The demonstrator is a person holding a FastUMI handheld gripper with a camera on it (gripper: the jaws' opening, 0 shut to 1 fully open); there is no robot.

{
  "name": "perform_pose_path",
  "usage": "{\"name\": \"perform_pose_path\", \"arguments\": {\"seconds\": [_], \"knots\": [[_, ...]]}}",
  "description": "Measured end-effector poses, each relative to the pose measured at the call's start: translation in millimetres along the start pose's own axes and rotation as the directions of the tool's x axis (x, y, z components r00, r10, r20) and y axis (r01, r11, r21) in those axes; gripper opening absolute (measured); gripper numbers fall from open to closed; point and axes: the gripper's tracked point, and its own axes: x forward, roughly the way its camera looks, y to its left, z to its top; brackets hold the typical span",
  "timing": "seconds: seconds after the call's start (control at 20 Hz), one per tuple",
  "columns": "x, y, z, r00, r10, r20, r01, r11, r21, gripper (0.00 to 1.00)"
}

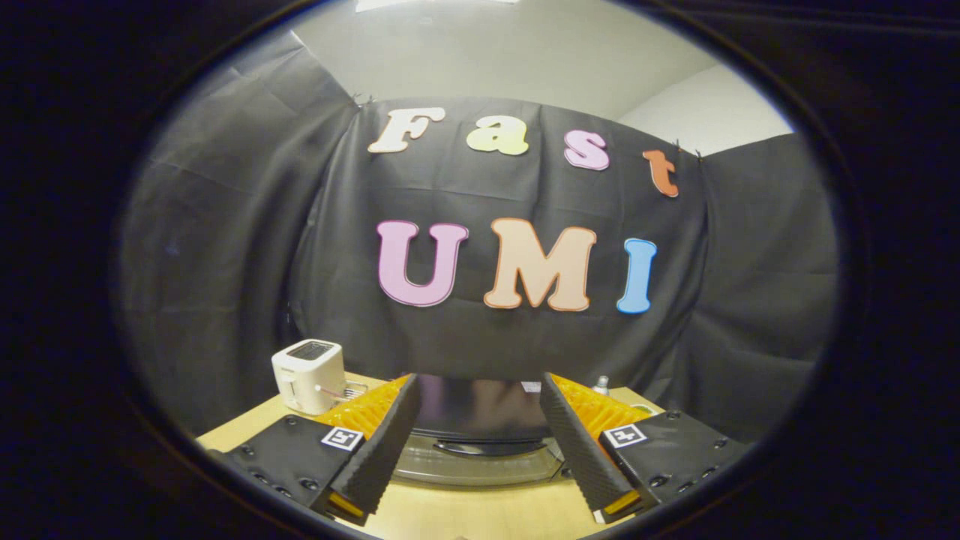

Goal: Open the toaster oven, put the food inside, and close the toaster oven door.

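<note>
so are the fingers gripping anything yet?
No. The fingers stand apart around the closed toaster oven ahead, with nothing pressed between them.

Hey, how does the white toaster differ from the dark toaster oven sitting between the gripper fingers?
The white toaster is pale and boxy with a slot on top; the toaster oven is dark and wider. The toaster stands off beside one finger; the oven sits just ahead of the open gripper. Both rest on the wooden table.

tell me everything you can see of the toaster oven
The toaster oven sits on the light wooden table, just ahead of the open gripper and framed between its fingers. Its top looks dark and glossy; below runs a dark handle bar on a silvery, curved front. Whether the door is shut is unclear. Neither finger touches it.
</note>
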Motion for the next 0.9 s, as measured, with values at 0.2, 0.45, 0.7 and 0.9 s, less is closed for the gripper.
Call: {"name": "perform_pose_path", "arguments": {"seconds": [0.2,0.45,0.7,0.9], "knots": [[17,-18,-36,1.000,-0.007,-0.026,0.007,1.000,0.026,1.00],[52,-24,-87,0.995,0.012,-0.094,-0.011,1.000,0.011,1.00],[93,-8,-106,0.992,0.094,-0.079,-0.087,0.992,0.091,1.00],[111,-1,-122,0.988,0.127,-0.089,-0.117,0.986,0.115,1.00]]}}
